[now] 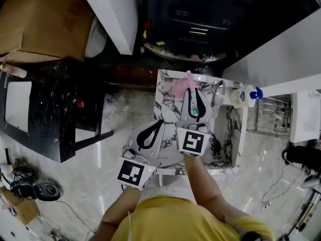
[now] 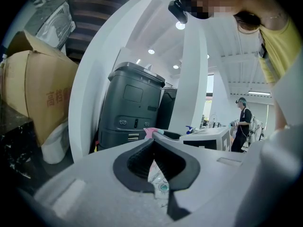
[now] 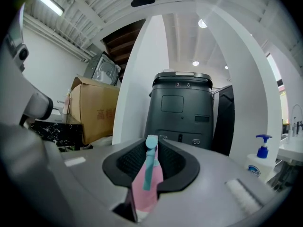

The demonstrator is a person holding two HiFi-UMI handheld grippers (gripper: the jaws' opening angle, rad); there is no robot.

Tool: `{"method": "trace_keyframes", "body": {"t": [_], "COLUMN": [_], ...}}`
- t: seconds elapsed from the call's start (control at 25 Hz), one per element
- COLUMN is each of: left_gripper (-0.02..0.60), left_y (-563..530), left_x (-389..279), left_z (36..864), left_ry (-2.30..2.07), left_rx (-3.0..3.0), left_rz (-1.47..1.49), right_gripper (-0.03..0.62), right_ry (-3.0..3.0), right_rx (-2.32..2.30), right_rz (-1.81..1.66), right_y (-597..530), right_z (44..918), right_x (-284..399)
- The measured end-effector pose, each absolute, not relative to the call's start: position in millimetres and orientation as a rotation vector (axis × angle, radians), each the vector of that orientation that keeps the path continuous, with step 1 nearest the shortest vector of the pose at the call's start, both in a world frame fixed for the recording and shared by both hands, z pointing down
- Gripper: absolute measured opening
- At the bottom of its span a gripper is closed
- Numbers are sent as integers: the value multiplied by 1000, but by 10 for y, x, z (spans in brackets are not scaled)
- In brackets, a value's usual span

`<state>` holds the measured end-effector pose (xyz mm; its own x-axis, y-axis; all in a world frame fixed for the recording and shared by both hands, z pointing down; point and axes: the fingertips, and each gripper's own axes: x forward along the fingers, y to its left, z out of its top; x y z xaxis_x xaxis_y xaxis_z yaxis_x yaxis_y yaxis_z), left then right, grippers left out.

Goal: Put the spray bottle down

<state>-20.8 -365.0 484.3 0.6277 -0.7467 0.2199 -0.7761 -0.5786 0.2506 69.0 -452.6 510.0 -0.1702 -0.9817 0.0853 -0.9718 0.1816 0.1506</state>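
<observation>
We log the left gripper [image 2: 153,138]: grey shells, dark ribbed pads, jaw tips meeting, nothing between them. A pink plastic spray bottle [image 2: 147,133] peeks just past the tips. Behind it stands a tall dark grey machine [image 2: 132,108]. Brown cardboard box [image 2: 40,98] at left. A person [image 2: 244,124] stands far off at right.

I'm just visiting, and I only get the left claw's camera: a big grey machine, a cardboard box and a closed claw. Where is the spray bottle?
Observer: The right claw is shut on it. It's a pink spray bottle with a light-blue spray head.
Operator: Is it hanging over the floor?
Observer: No. The head view shows it over a white marble table, toward the far side. I can't tell whether it touches the top.
Operator: And where is my left claw in all this?
Observer: The left claw is over the table's left edge, beside the right one.
</observation>
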Motion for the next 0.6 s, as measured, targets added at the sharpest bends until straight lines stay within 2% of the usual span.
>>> {"method": "trace_keyframes", "body": {"t": [0.28, 0.48, 0.6], "left_gripper": [0, 0, 0], "left_y": [-3550, -3474, -3421], "left_x": [-188, -162, -129], "left_z": [4689, 4573, 4516], "left_ry": [-1223, -1225, -1224], "left_rx": [2550, 2561, 2573], "left_rz": [112, 94, 88], "right_gripper": [78, 136, 144], "right_ry": [-2291, -2278, -2267], "right_rx": [1880, 1850, 1846], "right_rz": [7, 67, 99], "right_y": [-4476, -4355, -4220], "right_z": [5161, 5198, 5186], "right_x": [729, 770, 837]}}
